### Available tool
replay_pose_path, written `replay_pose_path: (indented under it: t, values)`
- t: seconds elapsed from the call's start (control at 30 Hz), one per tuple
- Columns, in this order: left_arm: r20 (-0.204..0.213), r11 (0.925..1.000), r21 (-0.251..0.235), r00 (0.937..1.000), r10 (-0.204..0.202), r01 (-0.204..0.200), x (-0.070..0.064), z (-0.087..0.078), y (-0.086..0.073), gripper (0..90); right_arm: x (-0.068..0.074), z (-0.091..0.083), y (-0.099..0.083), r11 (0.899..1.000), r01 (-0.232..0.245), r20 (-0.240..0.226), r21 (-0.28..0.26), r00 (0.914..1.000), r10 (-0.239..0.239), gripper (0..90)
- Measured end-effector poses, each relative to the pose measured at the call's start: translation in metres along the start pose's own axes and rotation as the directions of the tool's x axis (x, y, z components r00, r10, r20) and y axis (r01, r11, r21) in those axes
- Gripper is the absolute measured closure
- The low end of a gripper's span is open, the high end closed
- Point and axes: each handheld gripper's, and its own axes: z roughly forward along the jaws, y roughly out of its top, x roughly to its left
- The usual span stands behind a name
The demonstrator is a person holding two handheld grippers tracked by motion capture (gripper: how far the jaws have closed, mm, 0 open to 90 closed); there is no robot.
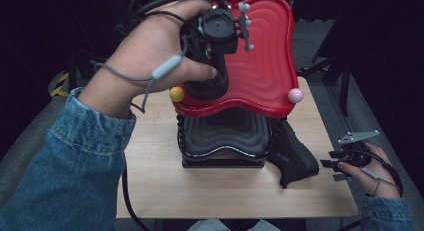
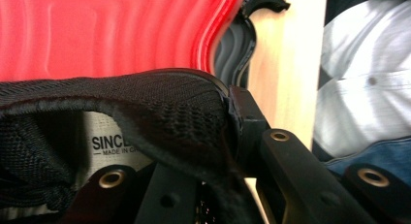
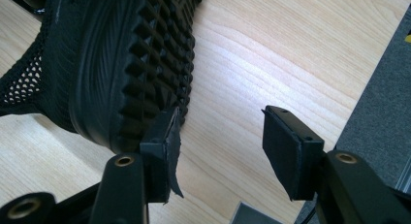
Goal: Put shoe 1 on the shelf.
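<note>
My left claw (image 1: 212, 83) is clenched on the collar of a black shoe (image 1: 207, 86), holding it just over the upper red tray (image 1: 265, 66) of the two-tier rack; in the left gripper view the mesh collar (image 2: 160, 103) is pinched between the jaws with the red ribbing right behind it. The shoe hangs below the claw, its opening toward my hand, so I judge the next move is simply downward onto that tray. My left hand (image 1: 150, 51) is raised high, wrist bent forward over the rack. My right claw (image 1: 336, 163) is released, jaws well parted, beside the second shoe (image 1: 292, 153) lying on the worktop (image 1: 200, 191), its ridged sole (image 3: 145, 64) touching my left-hand jaw.
</note>
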Motion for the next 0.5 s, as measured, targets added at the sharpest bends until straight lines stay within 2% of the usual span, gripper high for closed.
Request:
replay_pose_path:
  t: [0.23,0.33,0.5]
  values:
    - [0.013,0.9996,-0.023,0.9998,0.017,-0.016,0.009,0.013,0.009,83.0,0.000,-0.001,-0.005,1.000,-0.011,0.001,0.001,0.9999,0.011,48.6]
    - [-0.005,0.9995,0.002,0.9995,0.033,-0.033,0.009,0.019,0.013,82.7,0.000,-0.002,-0.007,1.000,-0.014,0.003,0.008,0.9999,0.014,48.4]
    - [-0.004,0.9983,-0.006,0.9983,0.058,-0.058,0.010,0.023,0.018,82.5,0.000,-0.003,-0.008,1.000,-0.005,0.001,0.007,1.0000,0.005,48.3]
